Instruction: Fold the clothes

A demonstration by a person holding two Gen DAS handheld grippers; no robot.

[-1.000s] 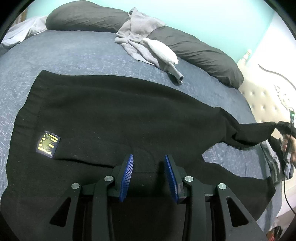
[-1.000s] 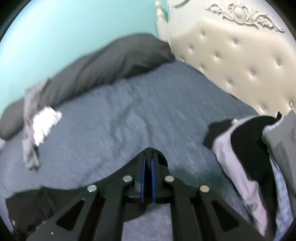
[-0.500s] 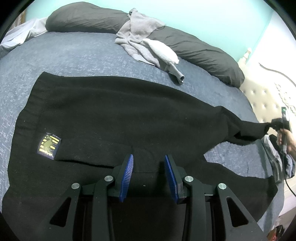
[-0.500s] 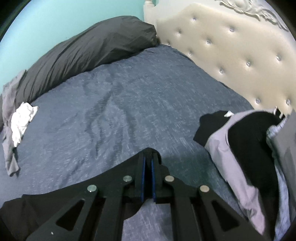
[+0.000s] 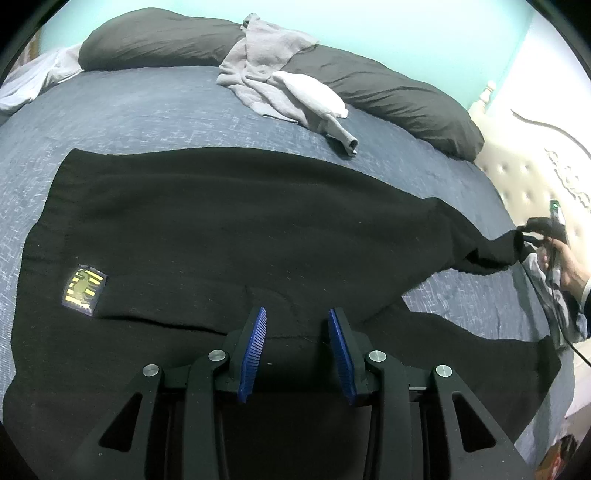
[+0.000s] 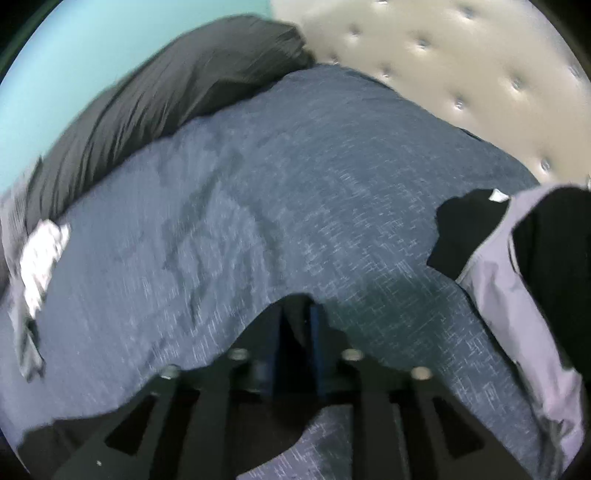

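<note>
Black trousers (image 5: pixel 236 236) are spread flat on the bed (image 5: pixel 147 110). The left gripper (image 5: pixel 297 345) is held open above them, while one leg end is pinched by the right gripper (image 5: pixel 535 230).

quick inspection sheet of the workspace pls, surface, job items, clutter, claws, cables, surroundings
surface: bed with blue-grey cover, mostly smooth.
job's things: black trousers spread flat, yellow patch facing up; far leg end lifted, near leg flat.
clutter: grey garment with a white cloth on it near the dark pillows; heap of black, lilac and checked clothes by the headboard.
grippers: left claw open, low over the trousers' middle, holding nothing; right claw shut on the lifted leg end.
cables: one dark cable hanging below the right hand.
surroundings: cream tufted headboard, turquoise wall.
</note>
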